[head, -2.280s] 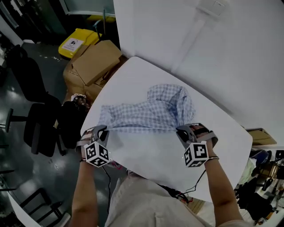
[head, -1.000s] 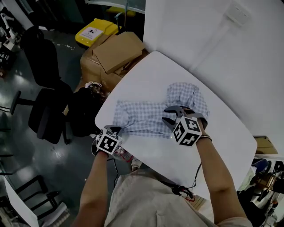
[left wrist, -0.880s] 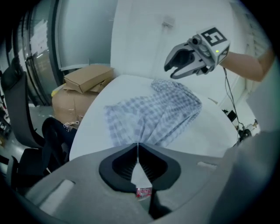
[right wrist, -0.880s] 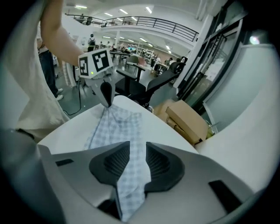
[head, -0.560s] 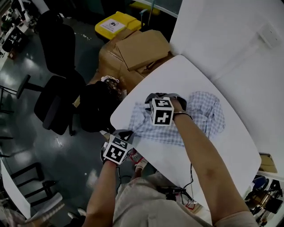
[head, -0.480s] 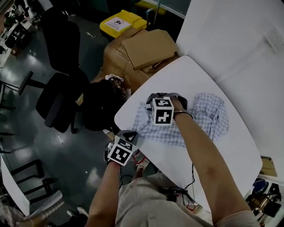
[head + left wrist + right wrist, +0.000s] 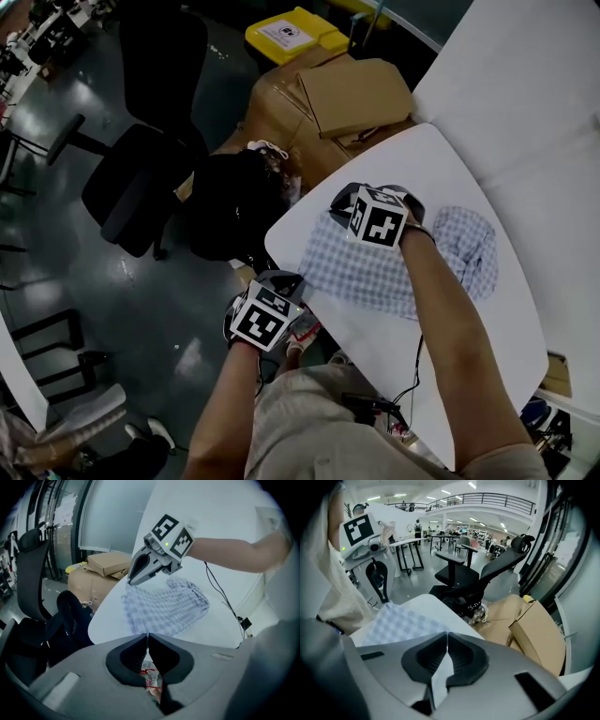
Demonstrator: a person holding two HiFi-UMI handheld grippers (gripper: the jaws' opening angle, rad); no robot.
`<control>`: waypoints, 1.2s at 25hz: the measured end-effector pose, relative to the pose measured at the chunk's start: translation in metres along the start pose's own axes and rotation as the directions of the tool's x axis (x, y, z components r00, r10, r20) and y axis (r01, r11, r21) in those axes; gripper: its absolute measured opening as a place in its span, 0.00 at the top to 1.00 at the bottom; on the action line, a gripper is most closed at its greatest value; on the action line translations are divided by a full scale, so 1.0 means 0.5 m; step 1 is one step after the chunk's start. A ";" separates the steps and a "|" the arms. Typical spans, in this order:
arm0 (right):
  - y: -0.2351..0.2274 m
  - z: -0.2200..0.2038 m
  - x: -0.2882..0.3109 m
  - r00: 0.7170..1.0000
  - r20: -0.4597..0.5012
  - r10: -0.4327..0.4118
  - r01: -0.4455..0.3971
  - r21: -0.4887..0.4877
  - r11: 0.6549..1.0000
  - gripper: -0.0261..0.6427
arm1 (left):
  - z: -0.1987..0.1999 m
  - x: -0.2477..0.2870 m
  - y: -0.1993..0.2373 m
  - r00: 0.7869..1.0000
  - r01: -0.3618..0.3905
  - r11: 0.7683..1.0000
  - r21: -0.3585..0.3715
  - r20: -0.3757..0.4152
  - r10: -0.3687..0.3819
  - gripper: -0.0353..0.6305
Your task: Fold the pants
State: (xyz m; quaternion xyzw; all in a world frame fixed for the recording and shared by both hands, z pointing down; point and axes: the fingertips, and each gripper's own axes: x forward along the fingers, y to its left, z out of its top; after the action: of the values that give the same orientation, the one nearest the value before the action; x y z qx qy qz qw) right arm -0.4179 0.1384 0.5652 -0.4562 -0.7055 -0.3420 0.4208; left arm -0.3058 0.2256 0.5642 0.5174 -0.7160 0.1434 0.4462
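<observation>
1. The pants (image 7: 403, 267) lie spread flat at the left end of the table (image 7: 412, 164), their short edge close to its rim.
2. The right gripper (image 7: 131, 580) reaches over to the corner of that edge farthest in on the table. Its jaws have come together there, seemingly on a thin nip of checked cloth.
3. The left gripper (image 7: 147, 635) hangs just off the table's rim. Its jaws are pressed tight at the near hem, and I'd guess they pinch it.
4. To fold well, I'd raise both corners together, barely clear of the table, with the edge between them taut.
5. Carry that edge straight across the table and lay it square on the opposite end.
6. Such shallow pinches may slip, so move slowly and keep the cloth from sliding over the rim.
</observation>
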 end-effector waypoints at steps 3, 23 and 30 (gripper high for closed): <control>-0.006 0.020 0.023 1.000 0.008 -0.009 0.009 0.020 1.000 0.93 | -0.020 0.010 0.019 0.998 0.006 0.999 -0.031 -0.063 -0.008 0.91; -0.012 -0.275 -0.318 0.943 0.067 -0.325 0.226 0.587 0.777 0.92 | 0.168 -0.062 -0.034 0.995 -0.056 0.997 0.061 0.086 0.051 0.66; 0.079 -0.536 -0.438 0.929 -0.074 -0.362 0.296 0.736 0.609 0.92 | 0.247 0.069 -0.267 0.986 0.154 0.956 0.251 0.021 -0.165 0.67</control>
State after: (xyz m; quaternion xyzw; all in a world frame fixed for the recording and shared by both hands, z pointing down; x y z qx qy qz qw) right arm -0.2554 -0.1578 0.4810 -0.1238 -0.8707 -0.0811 0.4689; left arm -0.2530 0.0655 0.4878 0.6282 -0.6576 0.1846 0.3727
